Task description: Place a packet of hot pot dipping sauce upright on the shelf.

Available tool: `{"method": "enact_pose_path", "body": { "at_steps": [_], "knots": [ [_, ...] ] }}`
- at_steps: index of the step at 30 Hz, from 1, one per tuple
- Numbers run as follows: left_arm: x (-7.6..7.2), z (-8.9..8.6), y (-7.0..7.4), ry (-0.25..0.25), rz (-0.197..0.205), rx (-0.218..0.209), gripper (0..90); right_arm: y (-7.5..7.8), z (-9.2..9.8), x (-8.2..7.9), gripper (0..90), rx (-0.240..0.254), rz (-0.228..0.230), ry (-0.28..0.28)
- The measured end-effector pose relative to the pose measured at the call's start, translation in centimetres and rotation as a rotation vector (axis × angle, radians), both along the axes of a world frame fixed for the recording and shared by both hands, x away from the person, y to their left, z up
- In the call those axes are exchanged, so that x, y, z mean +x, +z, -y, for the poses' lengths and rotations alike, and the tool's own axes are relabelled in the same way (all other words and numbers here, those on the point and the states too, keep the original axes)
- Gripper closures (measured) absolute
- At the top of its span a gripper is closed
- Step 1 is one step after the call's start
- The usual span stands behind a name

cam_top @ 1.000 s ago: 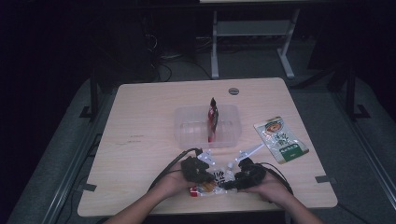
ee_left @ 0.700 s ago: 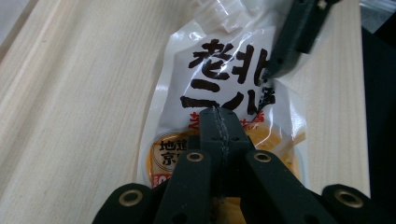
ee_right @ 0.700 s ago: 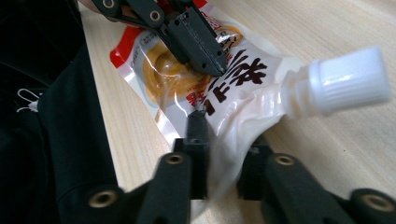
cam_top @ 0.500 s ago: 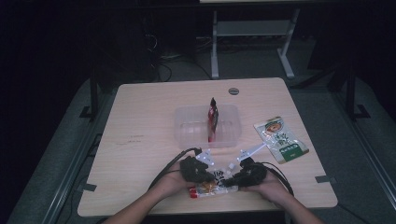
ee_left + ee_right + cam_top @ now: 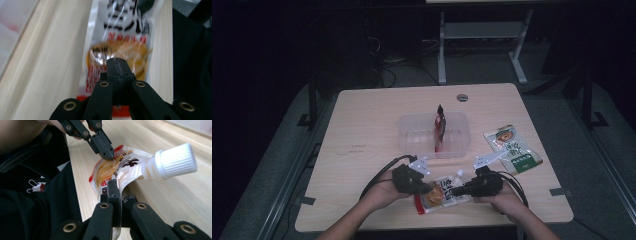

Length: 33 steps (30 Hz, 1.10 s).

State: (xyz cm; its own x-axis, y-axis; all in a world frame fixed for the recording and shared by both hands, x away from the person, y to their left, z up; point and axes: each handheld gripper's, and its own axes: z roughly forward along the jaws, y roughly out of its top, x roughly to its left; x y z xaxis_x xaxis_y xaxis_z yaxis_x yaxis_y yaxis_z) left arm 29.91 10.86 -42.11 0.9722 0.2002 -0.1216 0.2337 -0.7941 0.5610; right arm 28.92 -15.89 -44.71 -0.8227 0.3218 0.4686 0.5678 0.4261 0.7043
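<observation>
A spouted food pouch (image 5: 443, 192) with an orange and white print lies near the table's front edge. Its white screw cap (image 5: 175, 161) points away from the person. My left gripper (image 5: 427, 189) is shut on the pouch's red-edged left end, where the pads pinch the film (image 5: 120, 37). My right gripper (image 5: 460, 190) pinches the pouch's right end just below the spout; its jaws have just been closing with the film between them. In the right gripper view the left gripper (image 5: 106, 152) bites the pouch's far end.
A clear plastic tub (image 5: 412, 132) stands mid-table with a red packet (image 5: 440, 127) upright inside. A green and white snack packet (image 5: 512, 150) lies to the right. A cable hole (image 5: 462, 97) sits near the far edge. The person's forearms enter from the bottom.
The right gripper has closed onto the pouch's end by the spout. The left hand has lifted slightly with its end of the pouch.
</observation>
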Motion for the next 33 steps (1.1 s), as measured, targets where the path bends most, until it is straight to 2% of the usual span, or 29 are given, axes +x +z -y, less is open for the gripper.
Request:
{"method": "enact_pose_path", "body": {
  "at_steps": [6, 10, 15, 19, 22, 25, 33],
  "knots": [
    [0.4, -0.3, -0.2, 0.015, 0.007, 0.025, 89.8, 0.8, -0.2, 0.0, 89.8, 0.030, 0.034, 0.019],
    [0.5, -0.6, -0.1, 0.038, 0.019, 0.009, 89.7, 1.5, -0.6, 0.2, 89.8, 0.030, 0.066, 0.033],
    [0.8, -1.0, 0.1, 0.051, 0.014, -0.018, 89.7, 2.5, -1.1, 0.4, 89.8, 0.040, 0.107, 0.045],
    [0.7, -0.9, 0.2, 0.055, 0.022, -0.032, 89.7, 3.4, -1.4, 0.9, 89.8, 0.068, 0.145, 0.049],
    [0.8, -0.9, 0.3, 0.058, 0.032, -0.046, 89.7, 3.9, -1.9, 1.2, 89.8, 0.085, 0.155, 0.061],
    [0.9, -0.7, 0.1, 0.063, 0.021, -0.075, 89.7, 4.4, -2.5, 1.5, 89.7, 0.097, 0.170, 0.071],
    [0.4, 0.2, 0.1, 0.038, 0.026, -0.095, 89.7, 5.4, -3.6, 2.0, 89.6, 0.127, 0.186, 0.087]
  ]
}}
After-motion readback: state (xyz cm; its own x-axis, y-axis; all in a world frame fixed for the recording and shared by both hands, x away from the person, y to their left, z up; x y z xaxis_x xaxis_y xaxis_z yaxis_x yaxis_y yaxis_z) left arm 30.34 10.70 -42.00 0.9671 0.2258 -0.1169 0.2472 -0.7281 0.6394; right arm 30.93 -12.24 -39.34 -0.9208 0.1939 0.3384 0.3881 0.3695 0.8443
